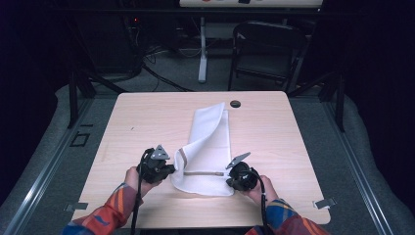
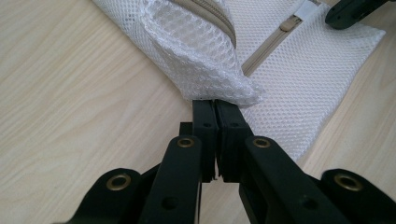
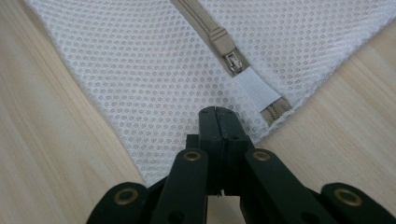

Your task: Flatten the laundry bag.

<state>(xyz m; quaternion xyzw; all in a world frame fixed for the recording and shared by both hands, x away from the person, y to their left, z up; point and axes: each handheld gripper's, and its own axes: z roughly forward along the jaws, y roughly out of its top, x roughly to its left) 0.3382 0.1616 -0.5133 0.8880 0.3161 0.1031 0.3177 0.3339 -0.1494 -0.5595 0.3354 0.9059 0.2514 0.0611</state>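
Note:
A white mesh bag (image 1: 208, 147) with a tan zipper (image 1: 203, 173) lies lengthwise on the wooden table (image 1: 147, 122). My left gripper (image 1: 173, 169) is shut on the bag's near left corner. In the left gripper view that corner (image 2: 205, 60) is lifted and folded over, coming out from between the closed tips of the left gripper (image 2: 215, 105). My right gripper (image 1: 227, 178) sits at the near right corner. Its jaws are shut in the right gripper view, where the right gripper (image 3: 217, 112) rests on the flat mesh (image 3: 140, 70) beside the zipper pull (image 3: 231, 58). I cannot tell whether it pinches the mesh.
A round cable hole (image 1: 235, 104) sits near the table's far edge, just past the bag. A black folding chair (image 1: 266, 49) and a white desk leg (image 1: 202, 49) stand beyond the table. Bare wood lies to the left and right of the bag.

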